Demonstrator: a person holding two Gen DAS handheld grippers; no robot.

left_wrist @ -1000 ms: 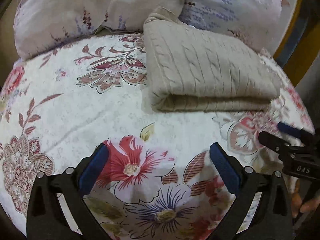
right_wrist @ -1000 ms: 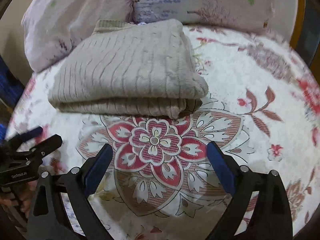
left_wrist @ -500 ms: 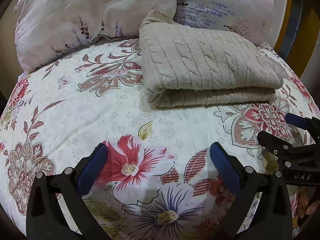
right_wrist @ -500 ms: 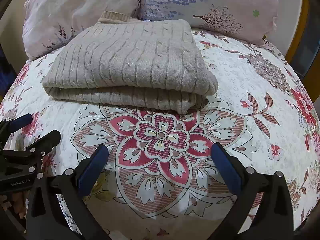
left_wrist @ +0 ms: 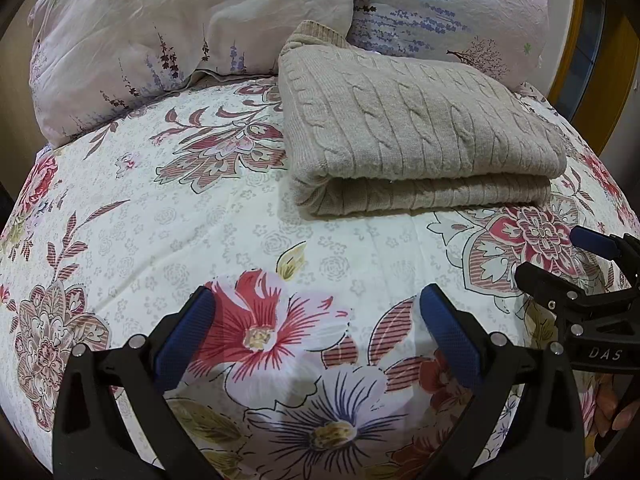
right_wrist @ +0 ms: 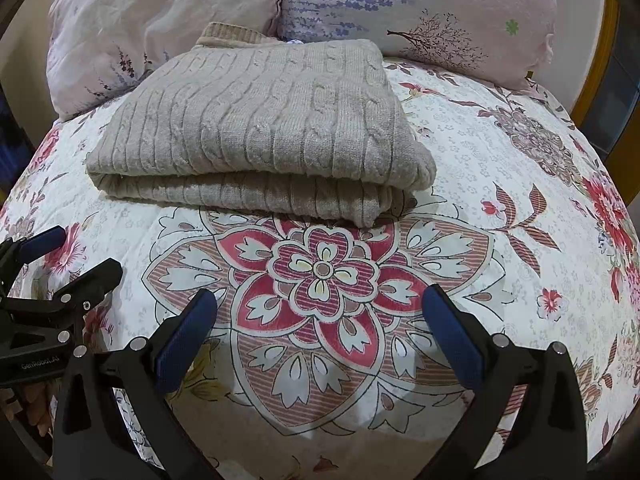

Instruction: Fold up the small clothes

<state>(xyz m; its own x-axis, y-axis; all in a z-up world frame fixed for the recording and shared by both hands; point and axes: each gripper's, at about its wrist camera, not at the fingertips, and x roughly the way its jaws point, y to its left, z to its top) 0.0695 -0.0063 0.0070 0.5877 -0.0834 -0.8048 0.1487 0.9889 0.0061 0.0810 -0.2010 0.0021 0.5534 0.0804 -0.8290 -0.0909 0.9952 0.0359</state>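
A beige cable-knit sweater point(left_wrist: 416, 136) lies folded in a neat rectangle on the floral bedspread point(left_wrist: 160, 216), its far edge against the pillows. It also shows in the right wrist view point(right_wrist: 264, 128). My left gripper point(left_wrist: 316, 312) is open and empty, hovering over the bedspread well short of the sweater's near fold. My right gripper point(right_wrist: 320, 312) is open and empty, also short of the sweater. The right gripper shows at the right edge of the left wrist view point(left_wrist: 576, 268), and the left gripper shows at the left edge of the right wrist view point(right_wrist: 60, 256).
Two pale floral pillows point(left_wrist: 168, 28) point(left_wrist: 452, 12) lean at the head of the bed behind the sweater. A yellow wooden frame point(left_wrist: 600, 80) stands at the far right. The bedspread point(right_wrist: 500, 184) extends right of the sweater.
Both grippers have drawn back a little from the folded sweater and steadied. The sweater has not moved and both stay open.
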